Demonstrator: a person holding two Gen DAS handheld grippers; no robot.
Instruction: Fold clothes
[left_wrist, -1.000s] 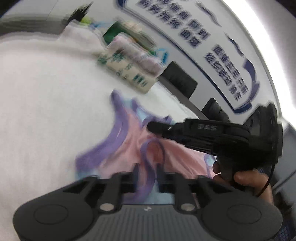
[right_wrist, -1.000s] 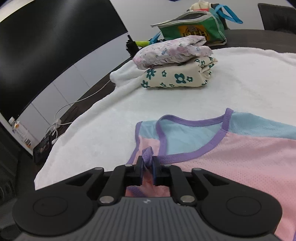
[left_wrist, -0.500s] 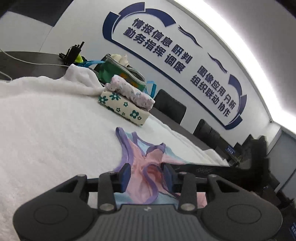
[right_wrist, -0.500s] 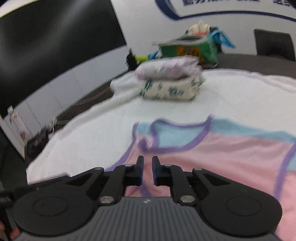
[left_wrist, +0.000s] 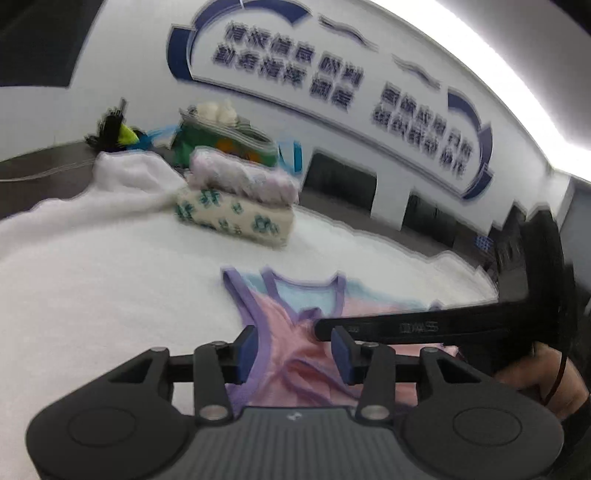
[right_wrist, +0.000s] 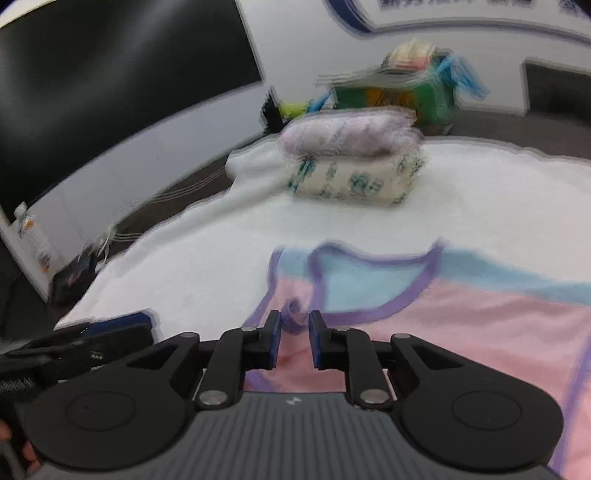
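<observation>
Both your tongs are gaping empty: left gripper (left_wrist: 293, 352) wide, right gripper (right_wrist: 295, 338) narrower, over the mesh pink vest (right_wrist: 461, 325).

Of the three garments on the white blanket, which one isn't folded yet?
The pink and blue top with purple trim, lying flat nearest both grippers. The floral cream garment and pale lilac one are folded and stacked.
</observation>
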